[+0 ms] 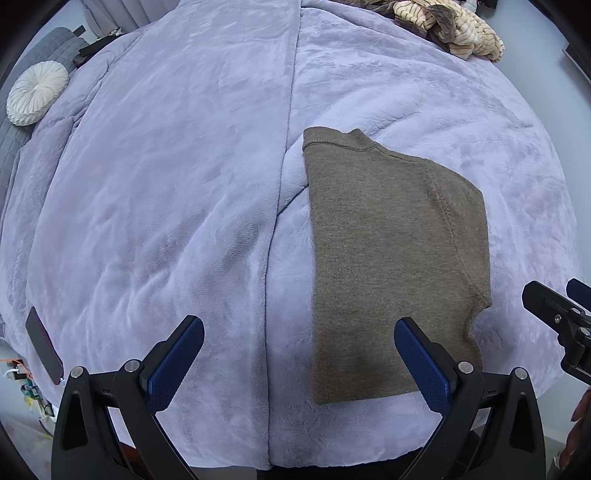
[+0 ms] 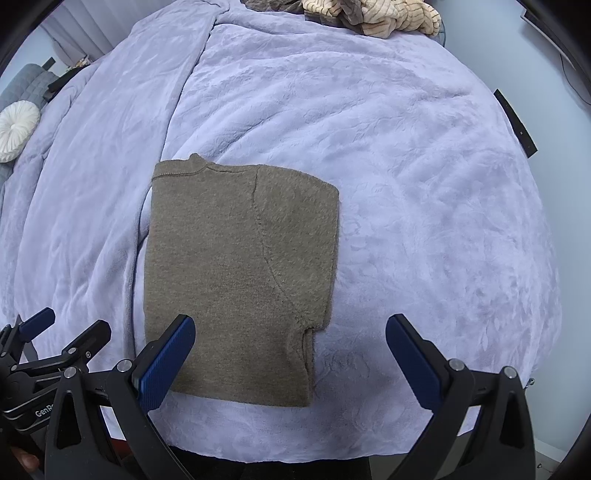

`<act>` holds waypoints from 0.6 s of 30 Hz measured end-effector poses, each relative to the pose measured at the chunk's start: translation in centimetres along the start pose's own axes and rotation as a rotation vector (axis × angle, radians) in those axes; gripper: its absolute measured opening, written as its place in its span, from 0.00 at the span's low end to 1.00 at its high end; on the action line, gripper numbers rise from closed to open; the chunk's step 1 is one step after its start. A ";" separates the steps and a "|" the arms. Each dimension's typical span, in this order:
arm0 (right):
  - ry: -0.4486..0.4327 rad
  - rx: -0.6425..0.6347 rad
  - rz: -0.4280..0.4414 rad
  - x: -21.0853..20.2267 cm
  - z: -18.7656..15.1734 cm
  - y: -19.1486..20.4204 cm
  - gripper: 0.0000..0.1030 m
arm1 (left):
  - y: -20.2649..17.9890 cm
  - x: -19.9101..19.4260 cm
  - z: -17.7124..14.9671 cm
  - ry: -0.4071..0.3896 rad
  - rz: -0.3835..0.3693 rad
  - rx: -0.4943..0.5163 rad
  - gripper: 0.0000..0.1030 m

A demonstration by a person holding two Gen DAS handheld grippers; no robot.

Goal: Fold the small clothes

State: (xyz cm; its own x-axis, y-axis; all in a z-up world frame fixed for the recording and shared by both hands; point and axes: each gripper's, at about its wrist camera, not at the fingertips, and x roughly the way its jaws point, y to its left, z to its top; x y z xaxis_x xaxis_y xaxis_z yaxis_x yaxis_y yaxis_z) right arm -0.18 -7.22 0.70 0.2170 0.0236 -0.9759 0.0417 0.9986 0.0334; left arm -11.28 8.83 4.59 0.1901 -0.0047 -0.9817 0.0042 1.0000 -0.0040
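Note:
A brown knit sweater (image 1: 391, 258) lies folded into a narrow rectangle on the lilac plush blanket (image 1: 166, 203), collar at the far end; it also shows in the right wrist view (image 2: 240, 266). My left gripper (image 1: 299, 354) is open and empty, hovering above the sweater's near left corner. My right gripper (image 2: 290, 354) is open and empty, above the sweater's near right corner. The right gripper shows at the right edge of the left wrist view (image 1: 557, 314), and the left gripper shows at the left edge of the right wrist view (image 2: 55, 339).
A pile of striped beige and brown clothes (image 1: 450, 29) lies at the bed's far end (image 2: 373, 16). A round white cushion (image 1: 37, 92) sits at the far left. A dark phone (image 1: 43, 345) lies near the left bed edge. A black strip (image 2: 515, 123) lies at the right.

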 end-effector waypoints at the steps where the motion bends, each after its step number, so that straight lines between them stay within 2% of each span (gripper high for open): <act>1: 0.000 0.000 -0.001 0.0 0.0 0.0 1.00 | 0.0 0.0 0.0 0.000 0.000 0.000 1.00; 18: 0.000 -0.004 -0.004 0.0 0.0 0.1 1.00 | -0.1 -0.2 -0.3 -0.006 0.001 0.001 1.00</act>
State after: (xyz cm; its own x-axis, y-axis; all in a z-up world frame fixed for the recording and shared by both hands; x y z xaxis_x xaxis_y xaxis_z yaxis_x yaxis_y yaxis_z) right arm -0.18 -7.12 0.75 0.2172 0.0201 -0.9759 0.0381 0.9989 0.0290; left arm -11.63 8.71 4.76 0.1958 -0.0041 -0.9806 0.0054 1.0000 -0.0031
